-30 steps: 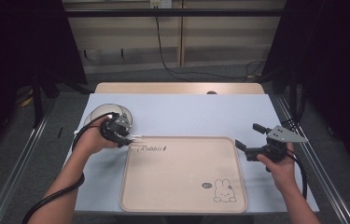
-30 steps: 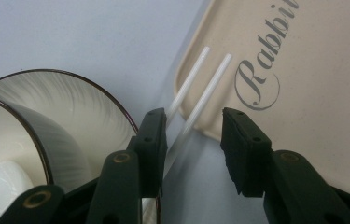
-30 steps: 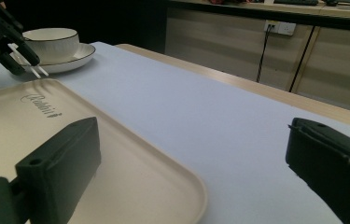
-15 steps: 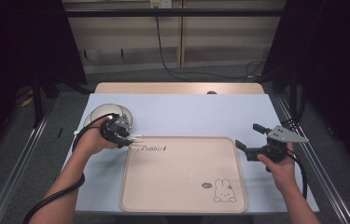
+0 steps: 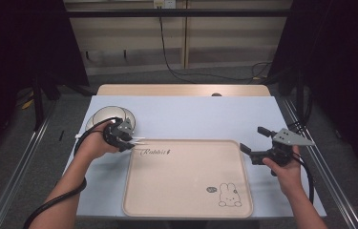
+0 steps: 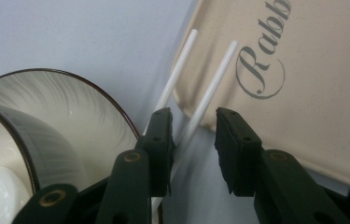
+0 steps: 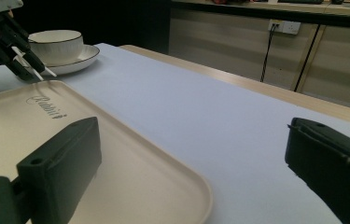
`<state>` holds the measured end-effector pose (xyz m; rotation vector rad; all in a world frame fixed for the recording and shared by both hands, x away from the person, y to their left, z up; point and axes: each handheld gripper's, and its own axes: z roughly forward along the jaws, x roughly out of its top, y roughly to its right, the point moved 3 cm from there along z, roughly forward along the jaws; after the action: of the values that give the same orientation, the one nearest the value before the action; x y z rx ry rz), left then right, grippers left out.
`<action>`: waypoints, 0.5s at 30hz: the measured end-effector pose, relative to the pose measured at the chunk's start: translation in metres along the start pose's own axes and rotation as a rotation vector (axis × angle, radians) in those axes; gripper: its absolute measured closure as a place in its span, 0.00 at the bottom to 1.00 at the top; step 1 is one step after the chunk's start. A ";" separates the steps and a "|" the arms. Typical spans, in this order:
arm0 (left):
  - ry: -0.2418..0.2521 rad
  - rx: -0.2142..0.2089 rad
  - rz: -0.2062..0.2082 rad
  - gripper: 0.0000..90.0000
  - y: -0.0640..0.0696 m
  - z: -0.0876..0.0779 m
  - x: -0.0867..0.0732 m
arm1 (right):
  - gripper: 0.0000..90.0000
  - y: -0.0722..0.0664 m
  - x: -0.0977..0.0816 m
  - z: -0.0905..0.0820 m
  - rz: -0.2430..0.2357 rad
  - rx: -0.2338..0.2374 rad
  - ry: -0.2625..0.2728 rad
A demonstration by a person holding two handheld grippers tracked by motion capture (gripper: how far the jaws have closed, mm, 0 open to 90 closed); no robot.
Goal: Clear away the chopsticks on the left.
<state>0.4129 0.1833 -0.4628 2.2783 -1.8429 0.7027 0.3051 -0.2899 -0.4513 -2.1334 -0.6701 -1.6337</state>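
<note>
- Chopsticks [image 6: 196, 112], a white pair, sit between the jaws of the left gripper [image 6: 193, 135] in the left gripper view. Jaws have just been closing in on them. One stick lies against the left pad, the other is in the gap, and the right pad looks clear of both, so no real clamp yet.
- Their tips poke toward the upper middle of that frame, just over the corner of the beige Rabbit tray [image 6: 312, 93].
- Lower left of that view: a striped bowl [image 6: 65, 126] just beside the gripper.
- High view: left gripper [image 5: 128, 139] is centre left, at the tray's [image 5: 186, 210] upper left corner, bowl on its plate [image 5: 101, 116] right behind it.
- Right gripper [image 5: 254, 143] hangs at the tray's right edge, jaws wide apart with nothing in them.
</note>
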 end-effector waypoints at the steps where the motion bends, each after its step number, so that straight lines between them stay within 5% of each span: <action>1: 0.014 0.000 0.003 0.75 0.000 0.001 0.000 | 0.03 0.000 0.000 0.000 -0.003 0.001 -0.002; 6: 0.028 -0.009 -0.003 0.76 0.000 0.005 -0.004 | 0.03 0.000 0.000 -0.001 -0.001 0.002 0.001; 12: 0.025 0.025 -0.014 0.92 0.000 0.005 -0.002 | 0.03 0.002 0.001 -0.002 0.003 0.003 0.003; 14: 0.104 0.005 -0.122 0.96 0.001 -0.001 0.003 | 0.03 0.002 0.001 -0.002 0.003 0.003 0.003; 15: 0.124 0.031 -0.133 0.96 0.000 -0.006 0.006 | 0.03 0.002 0.001 -0.003 0.007 0.007 0.002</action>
<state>0.4125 0.1807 -0.4551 2.2940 -1.6204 0.8365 0.3041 -0.2927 -0.4501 -2.1266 -0.6659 -1.6277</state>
